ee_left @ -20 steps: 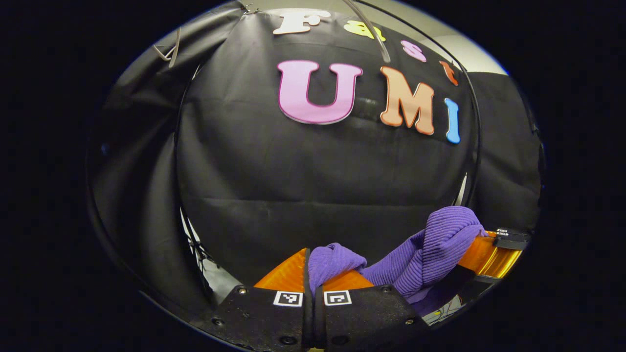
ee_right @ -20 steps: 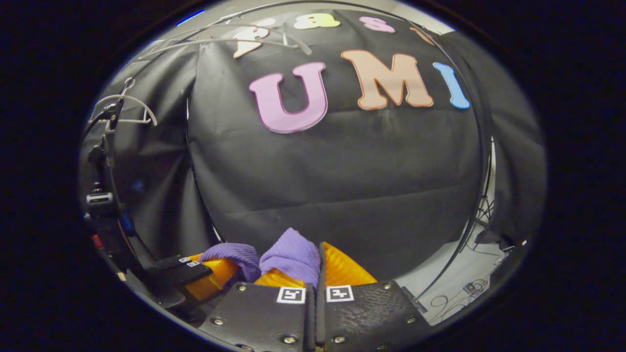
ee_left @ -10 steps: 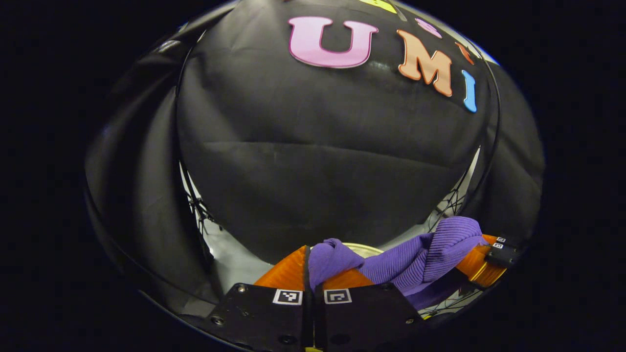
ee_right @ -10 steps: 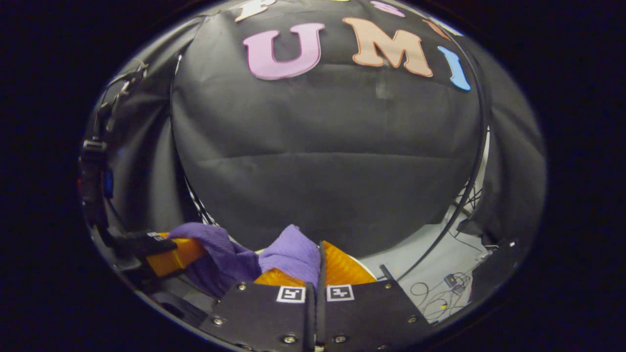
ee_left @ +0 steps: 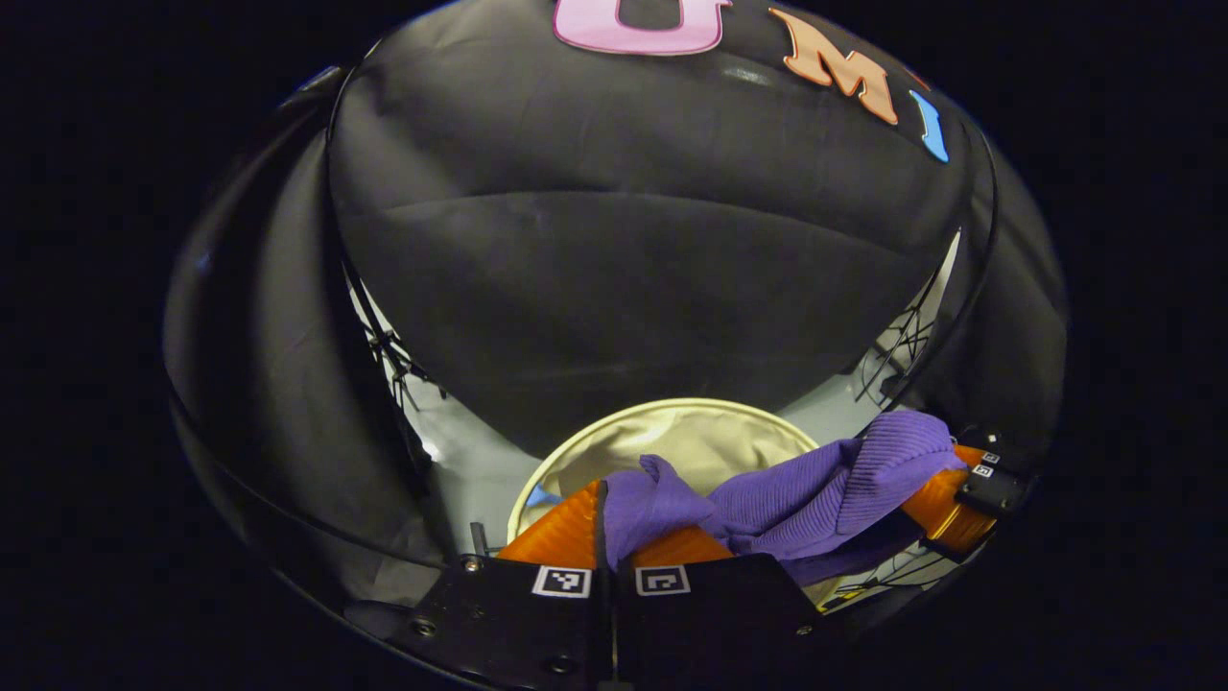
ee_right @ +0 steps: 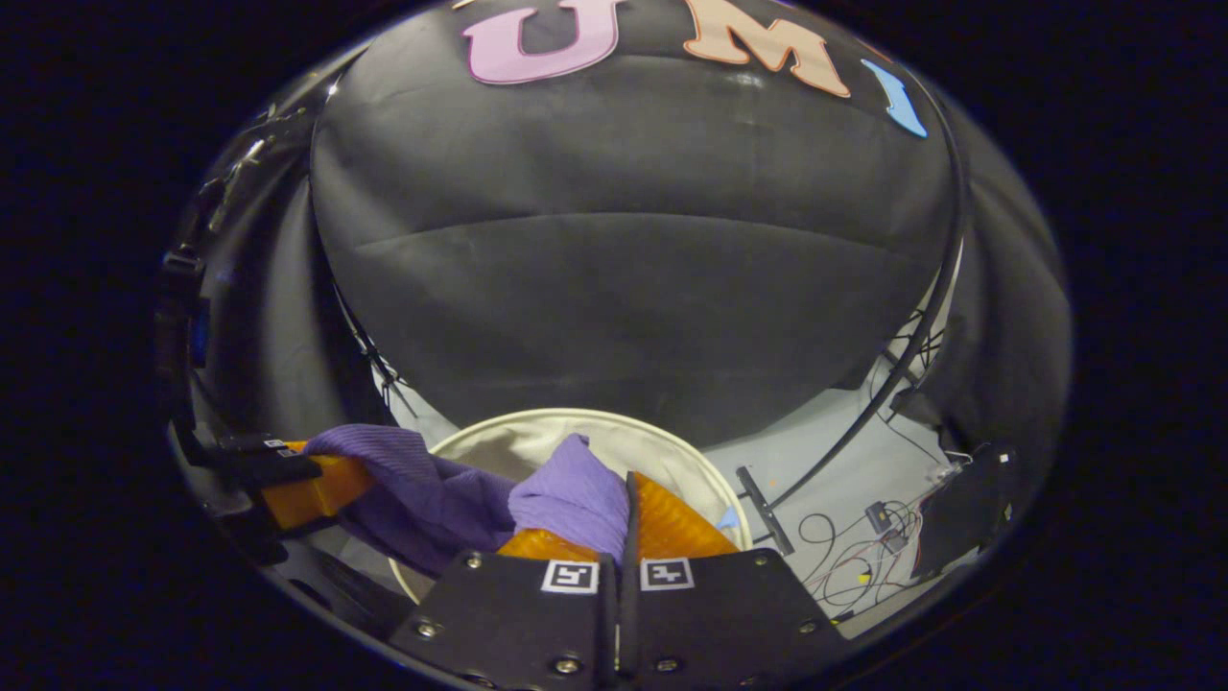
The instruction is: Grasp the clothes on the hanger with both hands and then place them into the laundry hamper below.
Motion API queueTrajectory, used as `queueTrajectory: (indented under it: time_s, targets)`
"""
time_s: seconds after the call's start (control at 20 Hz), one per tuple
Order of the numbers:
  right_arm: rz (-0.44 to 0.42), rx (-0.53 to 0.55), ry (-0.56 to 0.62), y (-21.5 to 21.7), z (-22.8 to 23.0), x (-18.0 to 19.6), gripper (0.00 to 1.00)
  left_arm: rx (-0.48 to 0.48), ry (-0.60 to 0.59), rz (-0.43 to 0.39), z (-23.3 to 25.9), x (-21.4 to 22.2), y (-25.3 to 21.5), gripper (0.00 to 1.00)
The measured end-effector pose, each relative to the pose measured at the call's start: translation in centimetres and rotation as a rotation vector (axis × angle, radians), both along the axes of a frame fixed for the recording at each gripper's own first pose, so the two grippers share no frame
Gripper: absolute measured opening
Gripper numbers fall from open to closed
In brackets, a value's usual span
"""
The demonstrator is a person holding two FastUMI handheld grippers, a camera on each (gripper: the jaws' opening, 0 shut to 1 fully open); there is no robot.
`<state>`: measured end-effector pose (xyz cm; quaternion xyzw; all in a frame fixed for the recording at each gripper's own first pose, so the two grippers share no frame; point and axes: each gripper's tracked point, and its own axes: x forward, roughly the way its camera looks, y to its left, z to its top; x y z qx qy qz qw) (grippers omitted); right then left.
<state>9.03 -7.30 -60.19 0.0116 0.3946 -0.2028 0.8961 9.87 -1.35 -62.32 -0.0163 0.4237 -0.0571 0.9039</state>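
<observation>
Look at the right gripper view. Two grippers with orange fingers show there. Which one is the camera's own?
The right gripper, at bottom centre with black plates and square markers, shut on the purple garment. The left gripper sits far off at the left edge, holding the garment's other end above the hamper.

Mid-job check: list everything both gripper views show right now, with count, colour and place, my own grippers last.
purple knit garment: 1, purple, stretched between the two grippers above the hamper's opening.
laundry hamper: 1, cream, round and open, on the floor below the garment.
cables: several, dark, on the grey floor right of the hamper in the right gripper view.
left gripper: 1, orange fingers, black body; jaws shut on the garment.
right gripper: 1, orange fingers, black body; jaws shut on the garment.
</observation>
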Motion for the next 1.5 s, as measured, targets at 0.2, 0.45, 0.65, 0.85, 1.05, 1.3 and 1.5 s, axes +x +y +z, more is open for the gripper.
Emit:
queueTrajectory:
  time_s: [0.2, 0.45, 0.65, 0.85, 1.05, 1.3, 1.5]
  targets:
    - [-0.034, -0.028, 0.064, -1.6, -1.1, -1.3, 0.08, -0.007, 0.053, -0.027, -1.4, -0.6, -0.7, 0.12]
    - [-0.015, -0.077, 0.020, -1.9, 1.3, -0.5, 0.98, 0.021, -0.027, 0.013, 1.2, 1.1, -0.1, 0.95]
    - [-0.016, -0.099, -0.047, -1.9, 4.4, 0.4, 0.98, -0.011, -0.080, 0.030, 3.6, 1.7, -0.2, 0.96]
    - [-0.026, -0.114, -0.101, -2.0, 7.2, 1.0, 0.98, -0.014, -0.135, 0.041, 6.2, 2.5, 0.2, 0.96]
    - [-0.030, -0.094, -0.150, -1.6, 9.5, 1.8, 0.97, -0.047, -0.168, 0.041, 8.8, 2.9, -0.3, 0.97]
    - [-0.029, -0.070, -0.235, -1.2, 13.5, 2.9, 0.97, -0.038, -0.247, 0.042, 12.7, 3.9, 0.1, 0.97]
    - [-0.015, -0.089, -0.288, -0.9, 17.3, 3.5, 0.96, -0.002, -0.307, 0.036, 15.8, 4.5, 0.7, 0.96]
